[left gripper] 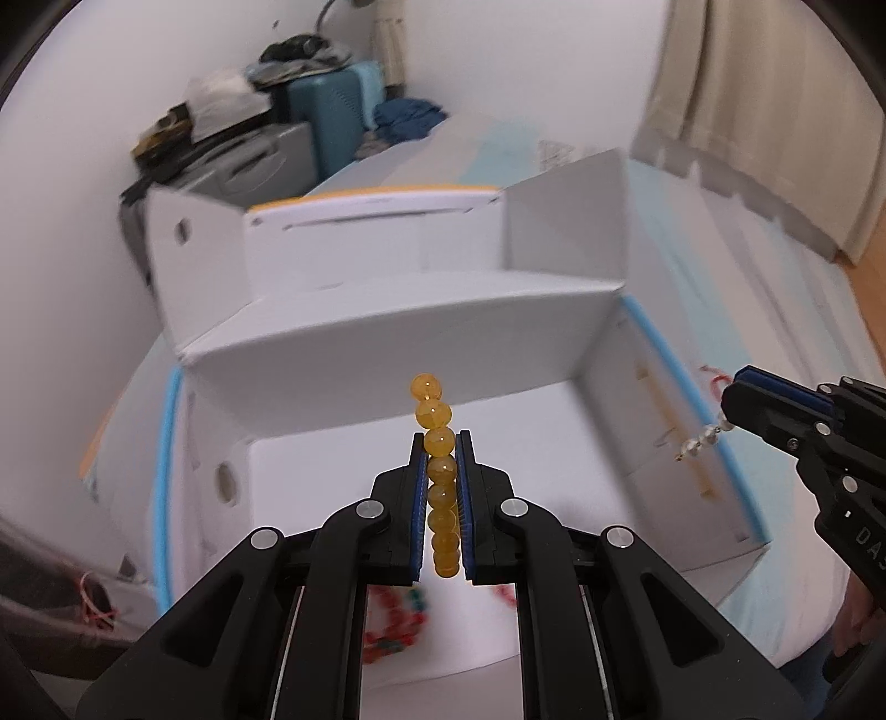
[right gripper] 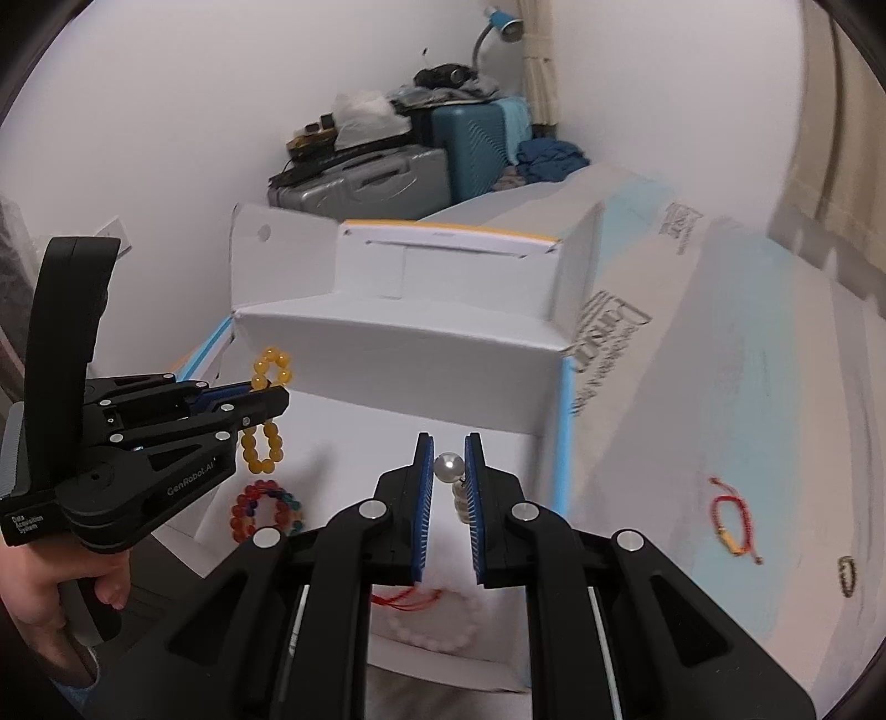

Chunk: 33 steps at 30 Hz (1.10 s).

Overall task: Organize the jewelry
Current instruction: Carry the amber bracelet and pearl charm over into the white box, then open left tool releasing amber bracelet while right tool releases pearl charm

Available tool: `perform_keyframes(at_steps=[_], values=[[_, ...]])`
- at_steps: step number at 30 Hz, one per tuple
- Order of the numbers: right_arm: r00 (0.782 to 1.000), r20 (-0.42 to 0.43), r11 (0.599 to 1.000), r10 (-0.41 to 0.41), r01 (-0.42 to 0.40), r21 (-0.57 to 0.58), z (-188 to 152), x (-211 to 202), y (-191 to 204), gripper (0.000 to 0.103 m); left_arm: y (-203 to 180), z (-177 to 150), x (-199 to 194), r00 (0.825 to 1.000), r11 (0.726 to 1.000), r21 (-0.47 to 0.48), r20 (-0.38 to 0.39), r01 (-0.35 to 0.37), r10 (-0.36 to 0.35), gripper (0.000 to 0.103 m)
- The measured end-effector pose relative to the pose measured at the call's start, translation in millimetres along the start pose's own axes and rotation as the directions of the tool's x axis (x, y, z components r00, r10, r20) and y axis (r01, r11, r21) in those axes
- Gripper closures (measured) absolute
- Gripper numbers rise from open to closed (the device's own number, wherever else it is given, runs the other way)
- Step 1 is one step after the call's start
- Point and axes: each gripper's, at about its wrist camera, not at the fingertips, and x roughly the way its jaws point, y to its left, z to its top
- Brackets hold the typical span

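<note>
Care matters here: carry both pieces over the open white box (right gripper: 387, 354) and lower them before letting go. The left gripper (left gripper: 442, 443) is clamped on the amber bead bracelet (left gripper: 437, 476), held above the box floor. The right gripper (right gripper: 448, 443) pinches a pearl bracelet (right gripper: 449, 468). A multicoloured bead bracelet (right gripper: 266, 507) already lies inside.

Home bedroom or storeroom: stacked suitcases (right gripper: 387, 177) in corner, heaped clothes (right gripper: 548, 158), curtain (left gripper: 775, 111), lamp (right gripper: 501, 27), cardboard boxes (left gripper: 387, 332).

"GenRobot.AI" on left gripper (right gripper: 275, 400)
</note>
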Motion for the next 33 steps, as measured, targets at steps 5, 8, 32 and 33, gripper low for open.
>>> perform_keyframes(at_steps=[5,8,32,33], values=[[0.999,-0.038,1.000,0.007,-0.007,0.006,-7.1,27.4,20.3,0.092,32.4,-13.2,15.7,0.996,0.998,-0.035,-0.065,-0.058,0.056,0.094],[0.998,-0.059,1.000,0.007,-0.006,0.014,-11.1,40.3,25.4,0.092,47.8,-20.3,20.3,0.995,0.997,-0.051,-0.085,-0.051,0.046,0.094],[0.994,-0.108,0.999,-0.026,0.030,0.038,-22.4,67.8,28.2,0.056,54.5,-23.6,42.4,0.988,0.997,-0.058,-0.151,-0.049,0.039,0.076],[0.995,-0.100,0.999,-0.026,0.030,0.039,-21.4,65.6,27.6,0.049,53.5,-22.9,41.6,0.988,0.997,-0.056,-0.147,-0.056,0.048,0.067]])
